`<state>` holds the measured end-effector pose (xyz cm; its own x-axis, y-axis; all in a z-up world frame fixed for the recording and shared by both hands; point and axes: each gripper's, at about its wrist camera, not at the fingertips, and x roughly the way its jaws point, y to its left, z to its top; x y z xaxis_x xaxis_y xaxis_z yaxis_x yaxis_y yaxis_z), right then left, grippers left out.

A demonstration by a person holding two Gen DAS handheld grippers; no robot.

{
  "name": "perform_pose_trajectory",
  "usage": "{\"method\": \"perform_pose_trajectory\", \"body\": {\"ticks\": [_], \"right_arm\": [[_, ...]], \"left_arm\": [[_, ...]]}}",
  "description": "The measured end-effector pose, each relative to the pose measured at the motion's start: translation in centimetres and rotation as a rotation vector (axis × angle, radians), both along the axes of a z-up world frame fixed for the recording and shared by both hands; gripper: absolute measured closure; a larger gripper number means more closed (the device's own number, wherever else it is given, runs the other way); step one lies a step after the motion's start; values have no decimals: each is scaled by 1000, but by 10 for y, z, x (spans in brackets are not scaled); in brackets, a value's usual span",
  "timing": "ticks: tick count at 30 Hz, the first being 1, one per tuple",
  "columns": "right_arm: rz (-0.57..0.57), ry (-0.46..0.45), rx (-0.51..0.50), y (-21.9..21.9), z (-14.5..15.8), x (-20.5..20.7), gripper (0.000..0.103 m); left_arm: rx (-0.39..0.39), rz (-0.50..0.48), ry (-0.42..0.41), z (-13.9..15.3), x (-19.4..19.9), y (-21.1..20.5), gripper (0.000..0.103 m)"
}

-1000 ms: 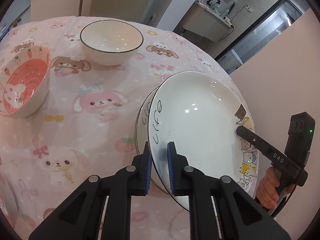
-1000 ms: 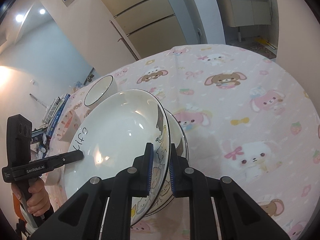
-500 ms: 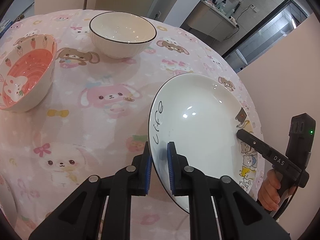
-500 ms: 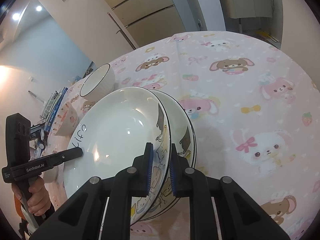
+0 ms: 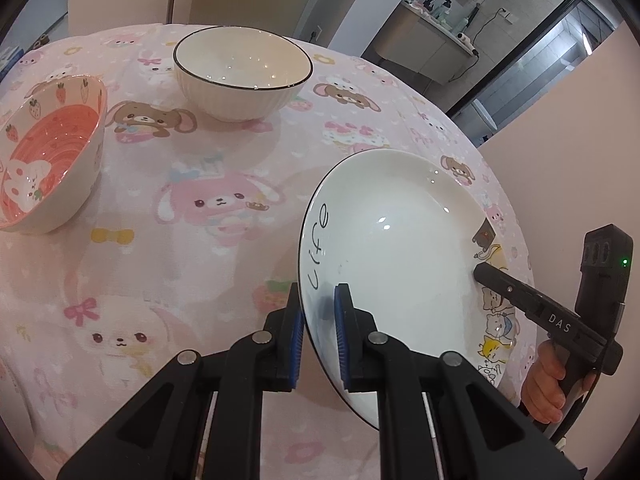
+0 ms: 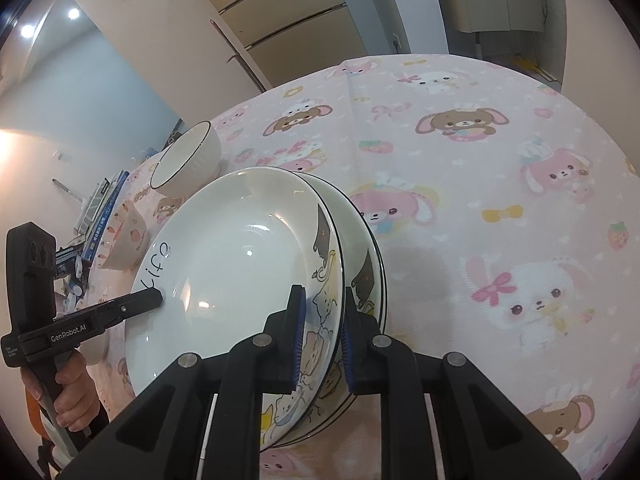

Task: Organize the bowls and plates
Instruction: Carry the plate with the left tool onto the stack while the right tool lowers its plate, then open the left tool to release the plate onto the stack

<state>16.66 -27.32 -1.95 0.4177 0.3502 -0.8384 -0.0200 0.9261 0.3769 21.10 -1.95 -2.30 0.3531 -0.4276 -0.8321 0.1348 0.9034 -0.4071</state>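
The left gripper and right gripper reach in from opposite sides, each with fingers nearly closed, pinching a rim of the tilted plate. In the right view a second plate sits just behind it. The white bowl and strawberry bowl stand well ahead on the counter.

I count two plates: one white plate with cartoon cats, and a matching second plate just behind it. I count two bowls: one white bowl with a dark rim, one strawberry bowl with a pink inside
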Motion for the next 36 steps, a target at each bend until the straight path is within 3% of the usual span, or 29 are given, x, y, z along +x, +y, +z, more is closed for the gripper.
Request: {"method": "perform_pose_trajectory", "body": {"ticks": [4,14,18,20,25,36], "right_arm": [[8,5,-14,-1,1,2,83],[11,2,-28,-6,7,2,82],[21,3,-44,-6,10,1,82],[23,8,-50,-6,10,1,82],[20,48,-71,-4,12,3,82],[19,94,-167,8,17,-4,82]], "left_arm": [[-33,13,1,-1,1,5,92],[-18,11,-18,1,-1,3,92],[13,3,-65,7,-6,0,91],[4,-3,-66,10,-8,-1,84],[35,7,-120,21,-16,-4,51],[28,0,-159,34,-36,3,45]]}}
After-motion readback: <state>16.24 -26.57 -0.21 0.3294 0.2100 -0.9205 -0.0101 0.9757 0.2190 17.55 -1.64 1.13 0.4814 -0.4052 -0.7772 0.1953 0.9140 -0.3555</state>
